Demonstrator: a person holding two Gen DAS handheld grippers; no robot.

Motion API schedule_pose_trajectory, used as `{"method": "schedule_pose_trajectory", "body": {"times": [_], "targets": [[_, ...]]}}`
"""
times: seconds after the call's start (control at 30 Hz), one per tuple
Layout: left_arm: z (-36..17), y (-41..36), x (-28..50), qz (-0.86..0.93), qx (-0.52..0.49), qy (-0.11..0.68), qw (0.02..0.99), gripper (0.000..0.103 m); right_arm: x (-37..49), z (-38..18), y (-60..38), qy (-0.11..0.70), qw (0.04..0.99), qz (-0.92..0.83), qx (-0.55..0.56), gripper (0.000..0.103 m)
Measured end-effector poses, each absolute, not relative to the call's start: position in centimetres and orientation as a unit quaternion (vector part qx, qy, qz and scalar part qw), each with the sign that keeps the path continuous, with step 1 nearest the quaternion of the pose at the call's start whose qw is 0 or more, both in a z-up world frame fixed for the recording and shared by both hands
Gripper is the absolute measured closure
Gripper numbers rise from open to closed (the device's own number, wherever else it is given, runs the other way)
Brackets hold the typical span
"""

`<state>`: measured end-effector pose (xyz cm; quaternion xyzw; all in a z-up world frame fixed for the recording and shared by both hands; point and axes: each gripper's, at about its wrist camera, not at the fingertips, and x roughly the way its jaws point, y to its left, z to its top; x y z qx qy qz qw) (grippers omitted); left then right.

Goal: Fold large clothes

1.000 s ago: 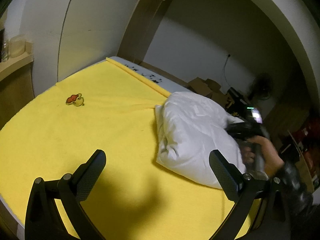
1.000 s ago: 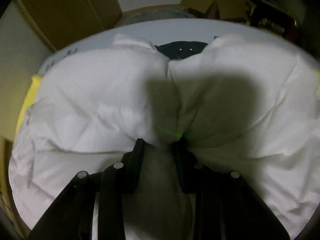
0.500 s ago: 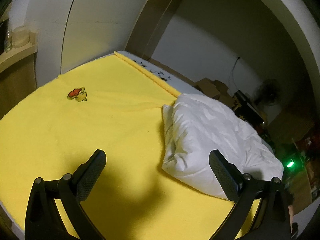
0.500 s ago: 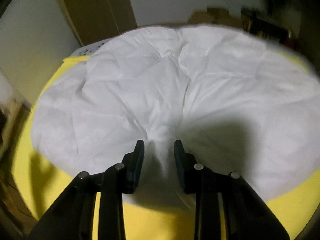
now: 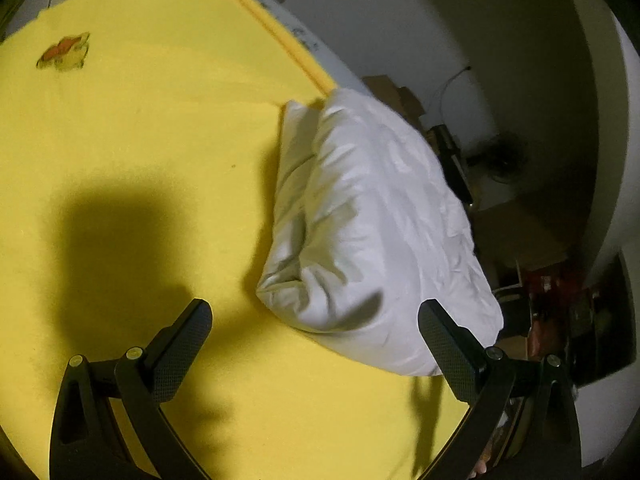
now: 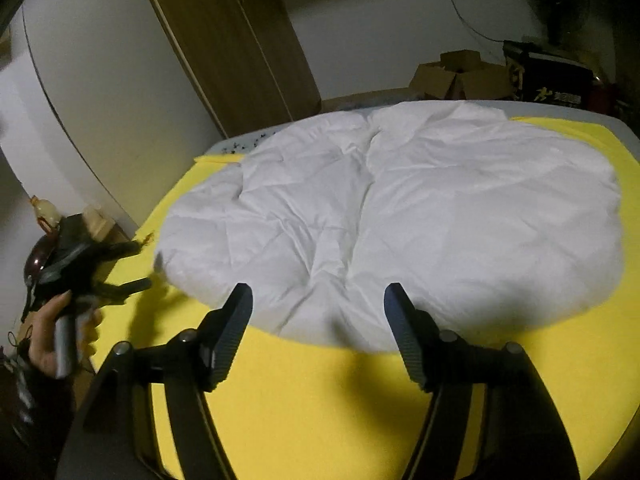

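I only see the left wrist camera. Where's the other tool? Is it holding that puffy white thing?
Observer: No. The right tool is at the near edge of the white puffy garment. Its jaws are opening and nothing is pinched between them.
Operator: Is the top of it smooth?
Observer: Not quite. In the right wrist view a deep crease runs down its middle, from the far edge toward the right tool.
Operator: Who's holding my tool?
Observer: A hand grips the left tool by its handle, at the left side of the yellow blanket.
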<state>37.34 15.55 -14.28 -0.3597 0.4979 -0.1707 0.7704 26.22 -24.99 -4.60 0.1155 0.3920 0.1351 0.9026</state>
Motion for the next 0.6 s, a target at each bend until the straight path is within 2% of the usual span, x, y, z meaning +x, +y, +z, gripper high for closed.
{"method": "schedule_pose_trajectory", "body": {"times": [0.07, 0.4, 0.6], "targets": [[-14.7, 15.6, 37.6, -0.187, -0.381, 0.501, 0.755, 0.000, 24.9, -4.5, -27.4, 0.388, 0.905, 0.133, 0.115, 0.034], [-17.7, 13.0, 40.6, -0.225, -0.456, 0.504, 0.698, 0.000, 24.4, -5.7, -27.3, 0.393, 0.898, 0.152, 0.125, 0.034], [-18.0, 14.3, 41.7, -0.186, -0.458, 0.484, 0.722, 0.000, 24.4, -6.1, -27.5, 0.396, 0.900, 0.143, 0.111, 0.034]]}}
